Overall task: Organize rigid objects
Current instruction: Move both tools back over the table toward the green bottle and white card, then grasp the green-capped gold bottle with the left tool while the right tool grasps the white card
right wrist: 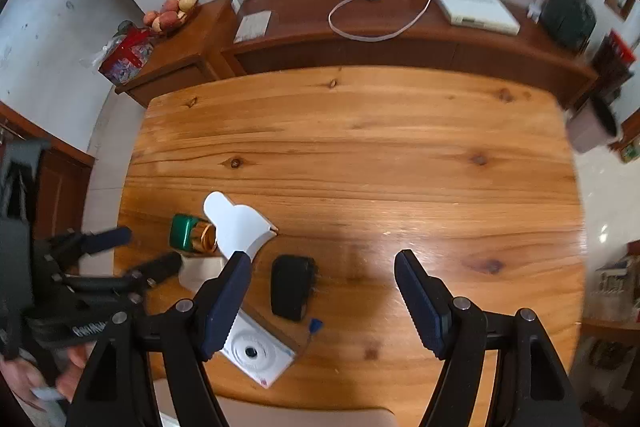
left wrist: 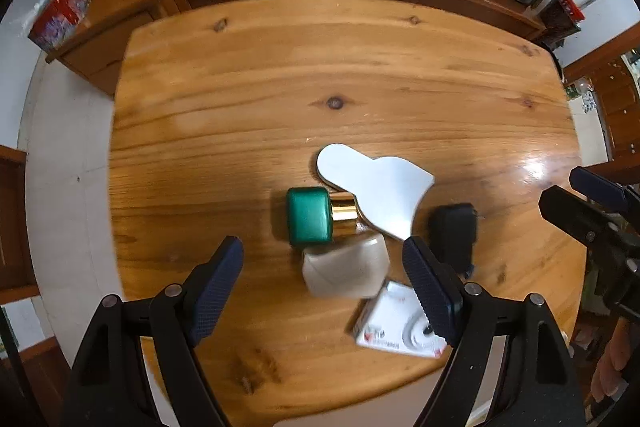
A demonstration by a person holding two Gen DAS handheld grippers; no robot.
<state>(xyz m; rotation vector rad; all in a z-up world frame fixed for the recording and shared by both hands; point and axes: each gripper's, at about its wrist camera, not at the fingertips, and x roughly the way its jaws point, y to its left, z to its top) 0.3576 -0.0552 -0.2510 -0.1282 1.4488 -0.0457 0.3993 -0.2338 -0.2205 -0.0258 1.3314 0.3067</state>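
Observation:
A cluster of objects lies on the wooden table. A bottle lies on its side, with a green cap, a gold collar and a beige body. A flat white paddle-shaped piece overlaps its collar. To the right of these are a black block and a white box with a round print. My left gripper hangs open above the bottle, not touching it. My right gripper is open over bare wood, to the right of the black block and the white box.
A dark wooden sideboard runs behind the table with a white device, a looped cable and a green bag. A side cabinet holds fruit and a red box. A hand holds the left gripper.

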